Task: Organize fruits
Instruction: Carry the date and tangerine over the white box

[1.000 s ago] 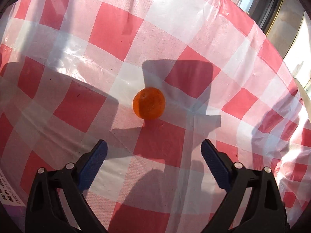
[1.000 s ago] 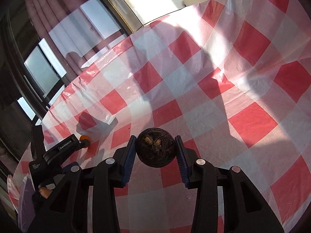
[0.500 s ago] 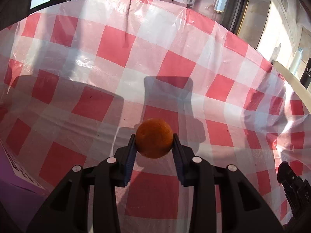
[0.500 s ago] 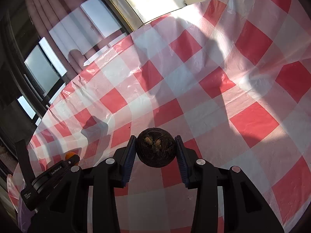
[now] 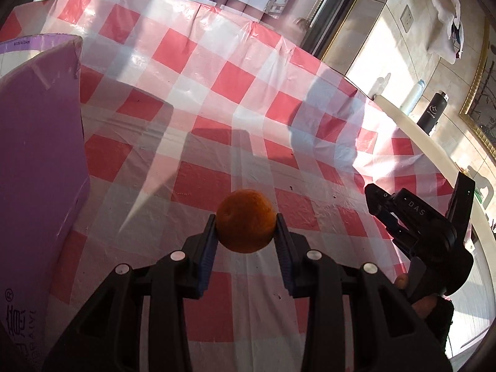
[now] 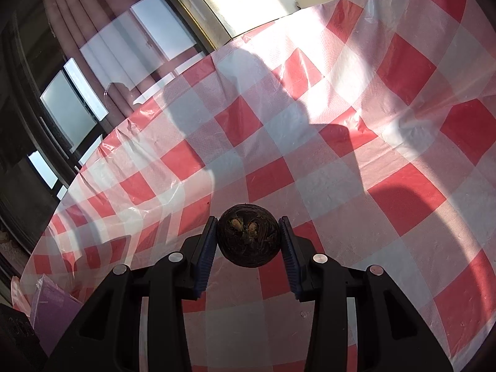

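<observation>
My left gripper (image 5: 245,228) is shut on a small orange (image 5: 245,220) and holds it above the red-and-white checked tablecloth (image 5: 217,93). My right gripper (image 6: 247,239) is shut on a dark round fruit (image 6: 247,235) with a dried stem end facing the camera, also held above the cloth (image 6: 341,161). The right gripper's black body also shows in the left wrist view (image 5: 424,226) at the right edge, with the hand that holds it.
A purple cardboard box (image 5: 37,161) stands at the left, close to the left gripper; a corner of it shows in the right wrist view (image 6: 52,310). Two bottles (image 5: 432,110) stand on a ledge beyond the table's far right edge. Windows and curtains lie behind the table.
My left gripper closed on the orange, lifted it off the cloth and swung toward the purple box. My right gripper kept the dark fruit and shifted slightly.
</observation>
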The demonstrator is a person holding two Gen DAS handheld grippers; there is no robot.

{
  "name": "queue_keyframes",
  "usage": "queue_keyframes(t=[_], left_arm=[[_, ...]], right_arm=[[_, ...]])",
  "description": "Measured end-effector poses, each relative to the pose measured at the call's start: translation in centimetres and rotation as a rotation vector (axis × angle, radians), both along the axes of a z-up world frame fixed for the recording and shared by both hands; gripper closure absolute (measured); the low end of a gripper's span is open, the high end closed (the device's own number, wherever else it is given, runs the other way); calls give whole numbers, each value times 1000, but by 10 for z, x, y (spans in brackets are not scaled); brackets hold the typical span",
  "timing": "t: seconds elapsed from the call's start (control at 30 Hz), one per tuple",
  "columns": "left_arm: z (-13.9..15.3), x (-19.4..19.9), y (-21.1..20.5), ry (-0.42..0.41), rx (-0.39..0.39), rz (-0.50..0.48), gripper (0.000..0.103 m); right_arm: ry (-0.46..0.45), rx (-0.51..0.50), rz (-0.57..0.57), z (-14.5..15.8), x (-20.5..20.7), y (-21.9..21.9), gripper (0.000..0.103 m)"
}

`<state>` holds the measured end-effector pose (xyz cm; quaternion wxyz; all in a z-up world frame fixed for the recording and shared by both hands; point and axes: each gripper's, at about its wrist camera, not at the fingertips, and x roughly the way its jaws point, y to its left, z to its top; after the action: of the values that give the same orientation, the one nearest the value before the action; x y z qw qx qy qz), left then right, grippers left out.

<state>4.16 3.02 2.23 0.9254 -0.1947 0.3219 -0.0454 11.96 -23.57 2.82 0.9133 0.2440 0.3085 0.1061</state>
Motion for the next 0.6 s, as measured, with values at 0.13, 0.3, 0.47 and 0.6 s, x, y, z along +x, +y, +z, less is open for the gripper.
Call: queue_keyframes(t=[0.13, 0.3, 0.47, 0.6], left_arm=[[-2, 4, -5, 3, 12, -22, 67], [-2, 6, -1, 3, 0, -6, 67], [-2, 7, 0, 5, -2, 3, 67], [-1, 7, 0, 4, -6, 3, 67]], right_arm=[[5, -2, 4, -1, 1, 0, 64], [6, -4, 7, -1, 1, 0, 64], [7, -4, 0, 0, 1, -1, 64], [-5, 1, -33, 2, -2, -4, 64]])
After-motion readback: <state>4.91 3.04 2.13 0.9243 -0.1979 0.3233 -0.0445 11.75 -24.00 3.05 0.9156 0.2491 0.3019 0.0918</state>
